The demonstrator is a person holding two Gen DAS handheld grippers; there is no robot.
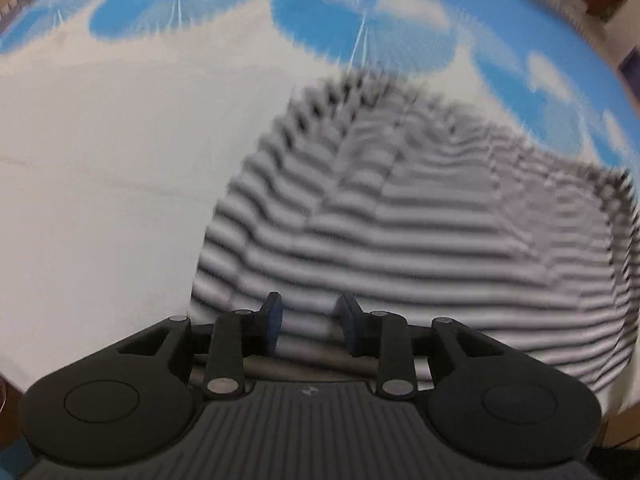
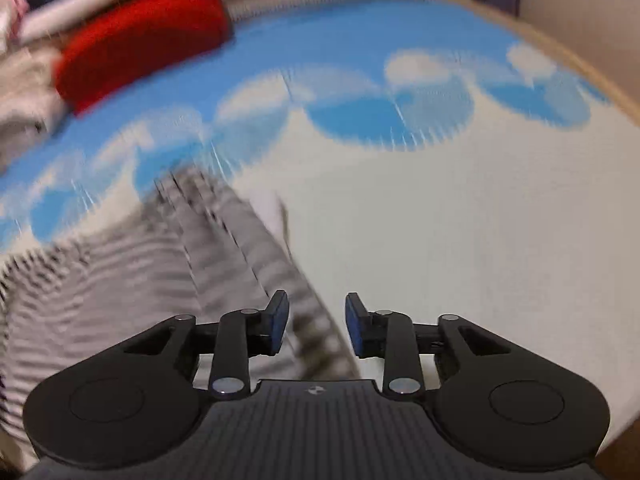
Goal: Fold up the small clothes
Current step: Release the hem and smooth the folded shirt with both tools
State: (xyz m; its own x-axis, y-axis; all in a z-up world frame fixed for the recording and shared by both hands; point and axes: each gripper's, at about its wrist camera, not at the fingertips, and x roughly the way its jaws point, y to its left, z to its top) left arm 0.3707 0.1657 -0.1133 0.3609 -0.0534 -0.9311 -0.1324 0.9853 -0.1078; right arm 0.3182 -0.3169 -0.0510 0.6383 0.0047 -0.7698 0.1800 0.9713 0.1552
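The striped garment (image 1: 400,240) lies folded over on the sky-print cloth (image 1: 120,160), both jaws spread and empty; the clothes pile (image 2: 120,40) likely remains.

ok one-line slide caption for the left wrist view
Open left gripper above a striped garment lying on a cloud-print cloth.

Blue-white cloud cloth (image 2: 460,220), beige wall (image 2: 580,8)
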